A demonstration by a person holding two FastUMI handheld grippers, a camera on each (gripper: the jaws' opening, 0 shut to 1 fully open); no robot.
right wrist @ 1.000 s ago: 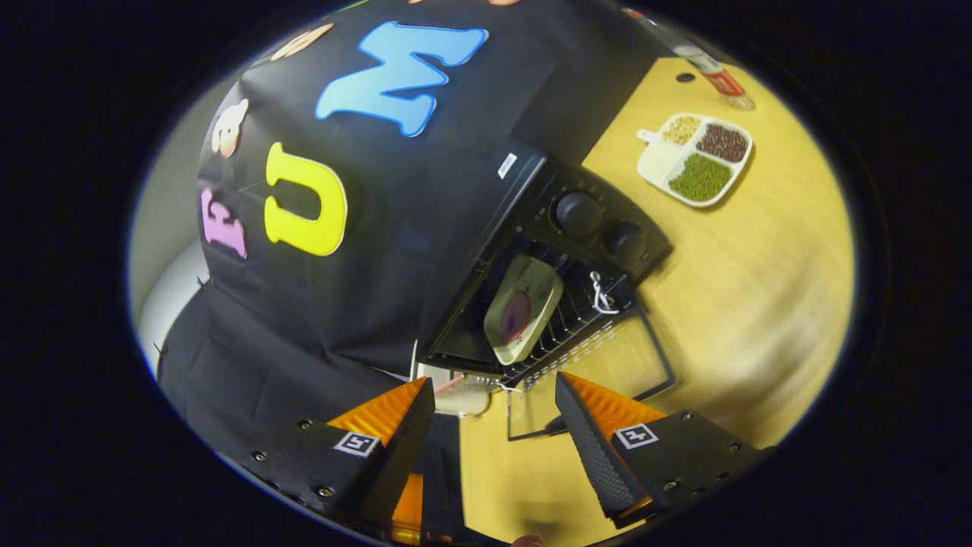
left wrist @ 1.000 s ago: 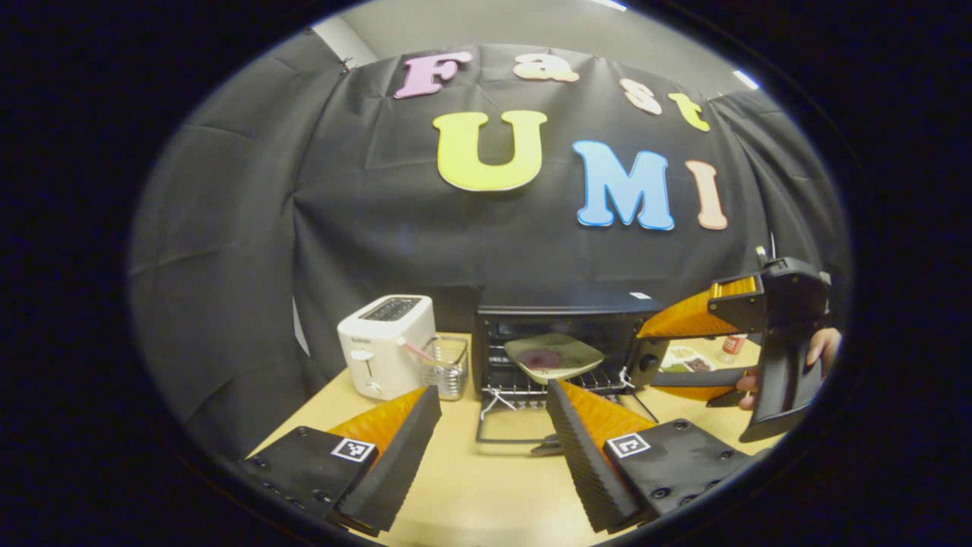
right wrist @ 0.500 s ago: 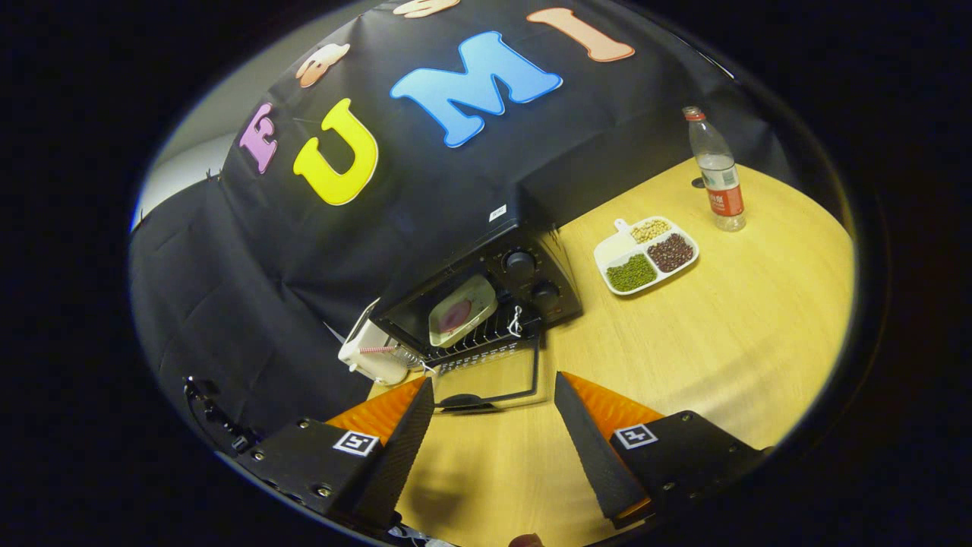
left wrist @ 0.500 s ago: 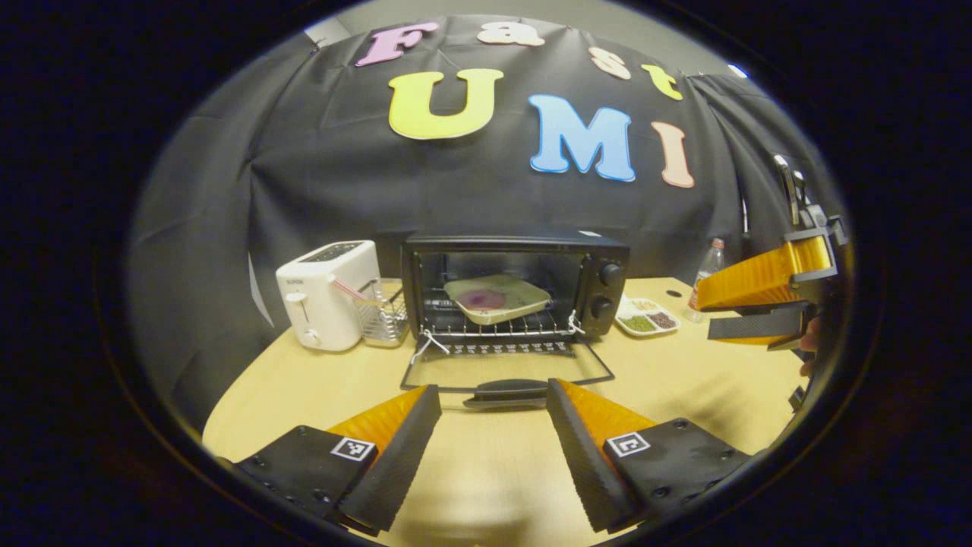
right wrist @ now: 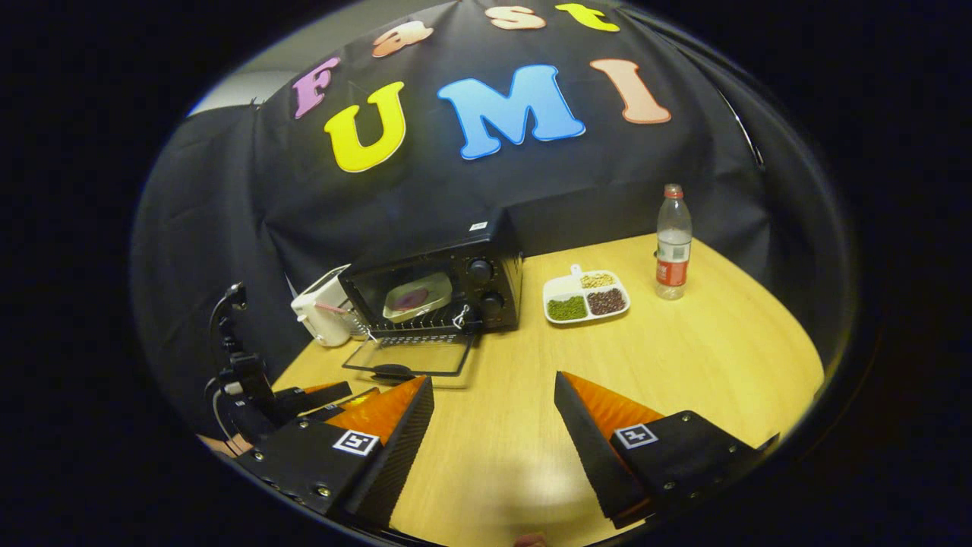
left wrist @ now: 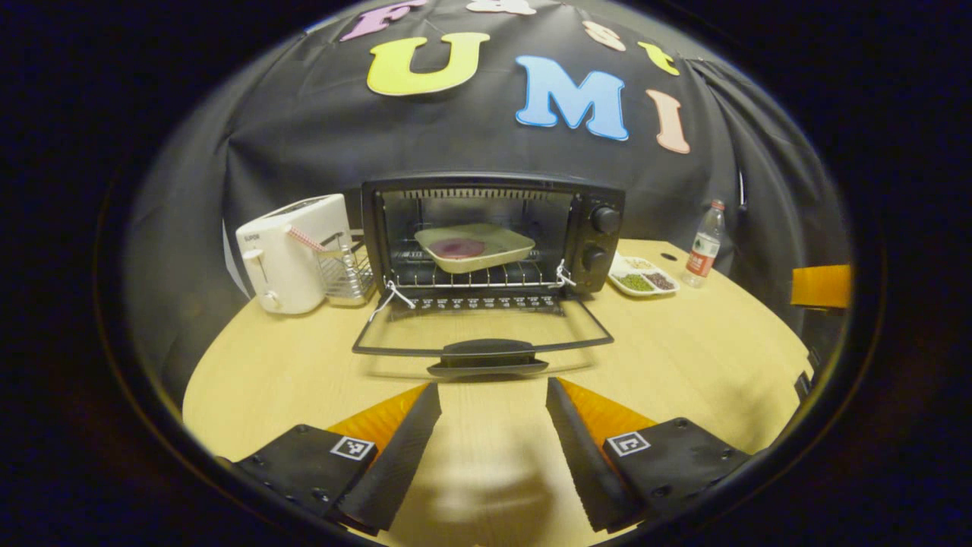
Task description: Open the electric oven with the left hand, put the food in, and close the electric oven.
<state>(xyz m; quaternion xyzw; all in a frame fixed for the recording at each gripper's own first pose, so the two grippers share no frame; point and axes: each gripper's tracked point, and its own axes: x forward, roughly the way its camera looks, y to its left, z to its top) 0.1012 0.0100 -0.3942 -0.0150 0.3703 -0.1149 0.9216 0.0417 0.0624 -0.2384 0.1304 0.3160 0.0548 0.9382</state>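
The black electric oven (left wrist: 600,228) (right wrist: 486,281) stands at the back of the wooden table, its glass door (left wrist: 486,334) (right wrist: 406,355) folded down flat. On the rack inside rests a pale square dish (left wrist: 472,248) (right wrist: 414,298) holding a dark purple food. My left gripper (left wrist: 492,399) hovers open just in front of the door's handle (left wrist: 486,355), nothing between its fingers. My right gripper (right wrist: 493,395) is open and empty, well back from the oven and to its right. In the right gripper view the left gripper (right wrist: 334,393) appears at lower left.
A white toaster (left wrist: 285,239) (right wrist: 323,308) and a wire basket (left wrist: 345,266) stand left of the oven. To its right are a divided tray of beans (left wrist: 642,279) (right wrist: 585,298) and a water bottle (left wrist: 702,245) (right wrist: 672,243). Black cloth walls the table.
Both grippers have pulled back from the oven. The right gripper swung away to the right and levelled out. The dish stays on the rack, the door stays down.
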